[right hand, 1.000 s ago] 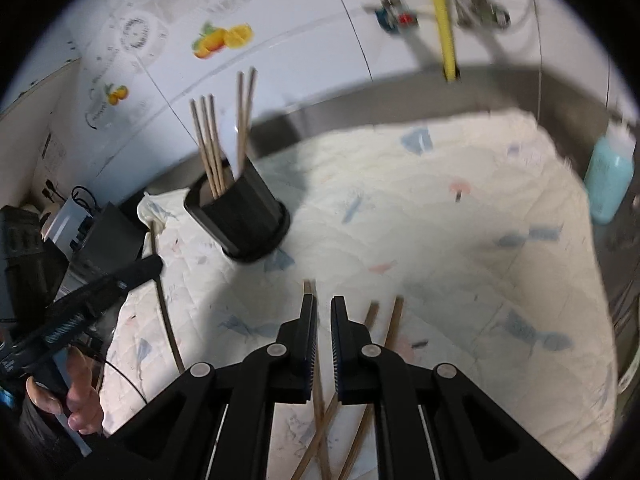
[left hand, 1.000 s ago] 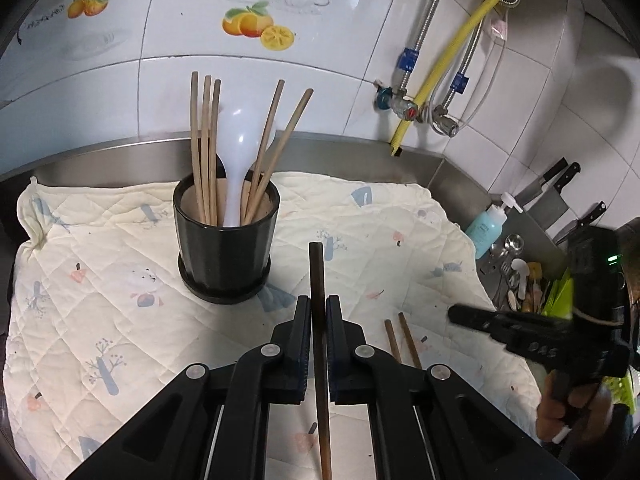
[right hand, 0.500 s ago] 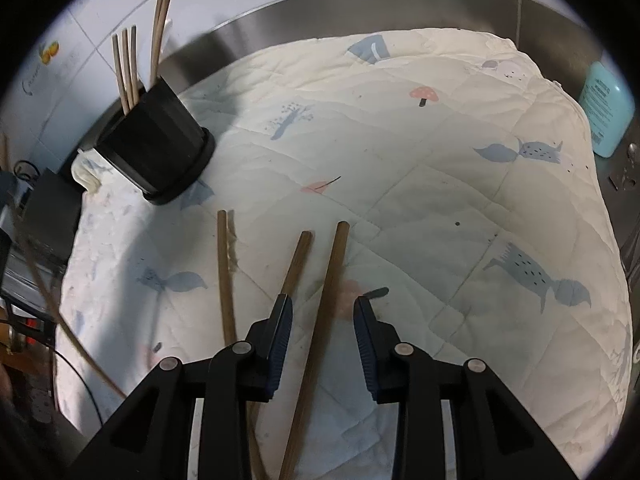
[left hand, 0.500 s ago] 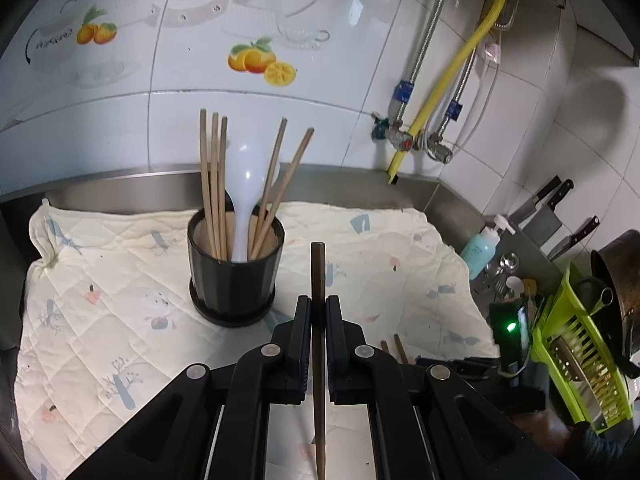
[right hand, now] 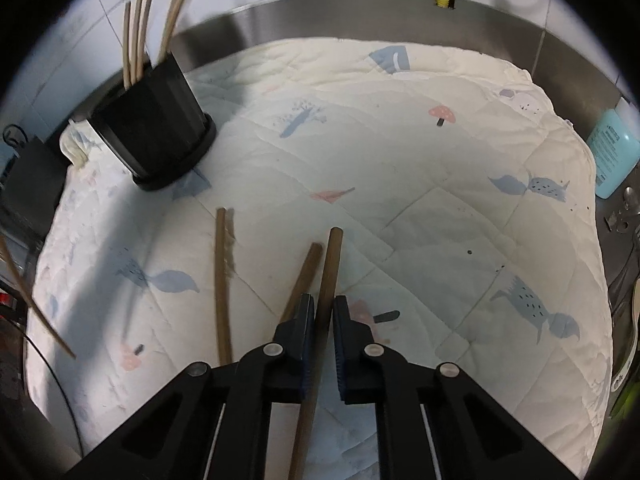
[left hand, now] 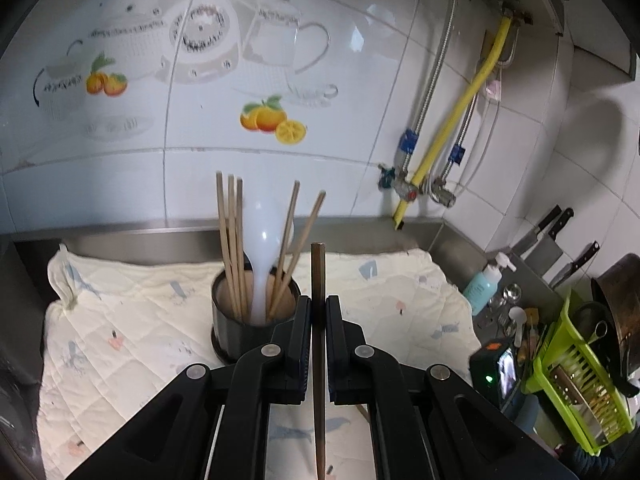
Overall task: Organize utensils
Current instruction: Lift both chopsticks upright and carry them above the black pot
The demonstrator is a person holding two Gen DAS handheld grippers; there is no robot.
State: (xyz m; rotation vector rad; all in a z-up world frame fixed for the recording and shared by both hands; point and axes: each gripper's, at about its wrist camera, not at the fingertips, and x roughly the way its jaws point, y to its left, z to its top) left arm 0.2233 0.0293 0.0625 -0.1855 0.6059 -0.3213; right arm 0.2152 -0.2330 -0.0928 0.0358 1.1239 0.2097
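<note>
My left gripper (left hand: pixel 319 312) is shut on a dark chopstick (left hand: pixel 318 272), held in the air just right of the black holder (left hand: pixel 240 332). The holder stands on the quilted cloth (left hand: pixel 132 320) with several light chopsticks and a white spoon (left hand: pixel 264 240) in it. My right gripper (right hand: pixel 324 312) points steeply down at the cloth and is shut on a brown chopstick (right hand: pixel 332 256) lying there. Two more chopsticks lie beside it, one touching (right hand: pixel 306 276) and one further left (right hand: pixel 222 280). The holder (right hand: pixel 156 120) is at the far left in the right wrist view.
A steel counter rim (right hand: pixel 360 12) runs behind the cloth (right hand: pixel 400 160). A blue soap bottle (right hand: pixel 612 152) stands at the right edge. A green dish rack (left hand: pixel 580 392), knives (left hand: pixel 548 232) and a yellow hose (left hand: pixel 452 128) are at the right.
The left gripper has risen with its chopstick, closer to the holder. The right gripper dropped to the cloth, opened over the lying chopsticks, then shut on the right one.
</note>
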